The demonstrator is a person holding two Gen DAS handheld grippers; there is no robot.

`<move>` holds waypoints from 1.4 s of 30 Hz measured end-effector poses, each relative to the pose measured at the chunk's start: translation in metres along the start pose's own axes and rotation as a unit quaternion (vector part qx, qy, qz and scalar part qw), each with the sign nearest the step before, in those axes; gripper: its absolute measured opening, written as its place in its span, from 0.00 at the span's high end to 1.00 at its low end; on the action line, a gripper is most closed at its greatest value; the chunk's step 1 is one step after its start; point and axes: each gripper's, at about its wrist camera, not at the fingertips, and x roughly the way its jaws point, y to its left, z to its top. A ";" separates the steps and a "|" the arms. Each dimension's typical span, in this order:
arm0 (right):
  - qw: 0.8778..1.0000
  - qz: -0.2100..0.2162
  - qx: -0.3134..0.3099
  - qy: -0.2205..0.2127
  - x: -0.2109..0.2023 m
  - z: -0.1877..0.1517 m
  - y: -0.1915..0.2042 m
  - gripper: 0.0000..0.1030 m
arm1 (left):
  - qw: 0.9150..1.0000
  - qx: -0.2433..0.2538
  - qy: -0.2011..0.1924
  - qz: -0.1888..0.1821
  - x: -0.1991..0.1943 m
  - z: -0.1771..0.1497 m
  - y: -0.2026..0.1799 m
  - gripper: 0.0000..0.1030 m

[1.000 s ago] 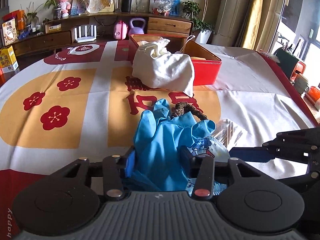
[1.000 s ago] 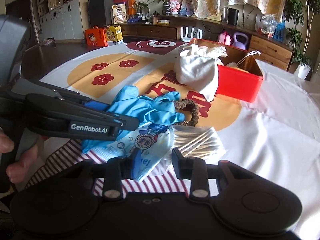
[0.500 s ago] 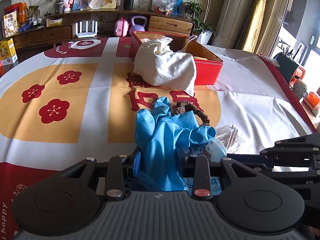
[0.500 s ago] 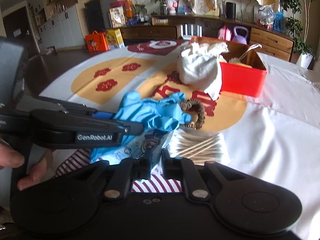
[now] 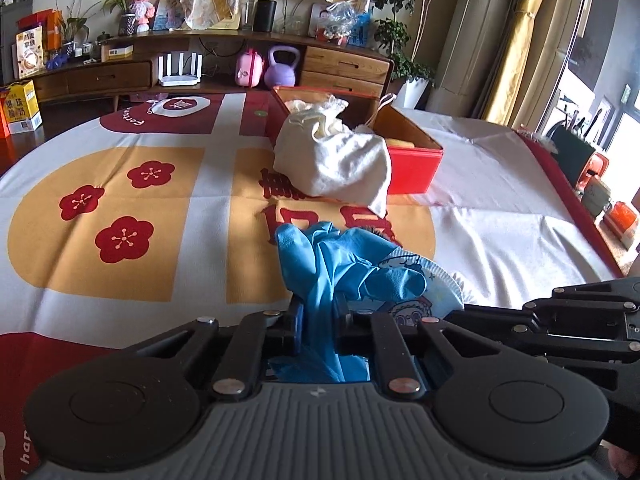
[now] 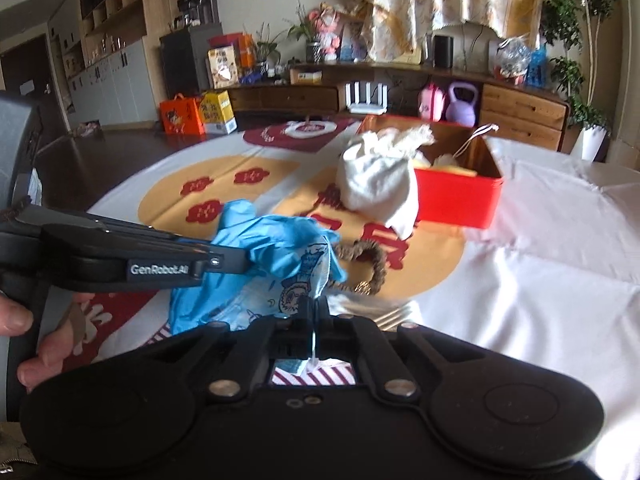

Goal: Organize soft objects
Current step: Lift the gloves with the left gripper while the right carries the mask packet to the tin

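Worktop (image 5: 500, 208) cloth spreads wide ahead of both grippers. Far ahead of them sits a red box (image 5: 416, 164), with a white cloth bag (image 5: 332, 164) leaning on its near side. Closer in, the left gripper (image 5: 318, 320) is closing on a blue glove (image 5: 332, 264), which is squeezed between its fingers. Just beside it, the right gripper (image 6: 314, 318) is clamped on a thin printed face mask (image 6: 296, 280). A brown braided ring (image 6: 372, 260) lies just past the mask.

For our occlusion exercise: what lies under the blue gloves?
Under the blue gloves lies a cartoon-printed face mask; a brown braided ring sits just behind. Whatever lies beneath the mask is covered.
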 end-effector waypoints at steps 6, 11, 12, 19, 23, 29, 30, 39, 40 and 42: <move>0.999 -0.014 0.009 -0.028 -0.025 0.007 -0.009 0.99 | 1.000 -0.004 -0.020 0.003 -0.025 0.013 -0.004 0.89; 0.999 -0.023 0.012 -0.042 -0.042 0.013 -0.018 0.99 | 0.999 -0.012 -0.035 0.000 -0.042 0.027 -0.007 0.89; 0.999 -0.023 0.016 -0.046 -0.045 0.014 -0.021 0.99 | 0.999 -0.014 -0.038 -0.001 -0.045 0.029 -0.007 0.89; 0.997 -0.035 0.029 -0.067 -0.064 0.026 -0.038 0.99 | 0.998 -0.015 -0.061 -0.001 -0.062 0.048 -0.013 0.89; 0.996 -0.048 0.026 -0.075 -0.070 0.037 -0.047 0.99 | 0.998 -0.015 -0.065 -0.001 -0.067 0.059 -0.017 0.89; 0.994 -0.059 0.039 -0.085 -0.072 0.055 -0.065 0.99 | 0.998 -0.012 -0.069 -0.003 -0.067 0.075 -0.025 0.89; 0.993 -0.061 0.044 -0.085 -0.072 0.057 -0.069 0.99 | 0.998 -0.010 -0.070 -0.003 -0.067 0.078 -0.027 0.89; 0.991 -0.068 0.066 -0.092 -0.057 0.084 -0.096 0.99 | 0.998 0.008 -0.070 -0.002 -0.050 0.107 -0.037 0.89; 0.991 -0.067 0.065 -0.092 -0.054 0.087 -0.098 0.99 | 0.998 0.010 -0.069 -0.001 -0.047 0.110 -0.037 0.89; 0.991 -0.068 0.064 -0.093 -0.049 0.092 -0.100 0.99 | 0.998 0.013 -0.068 0.000 -0.041 0.115 -0.038 0.89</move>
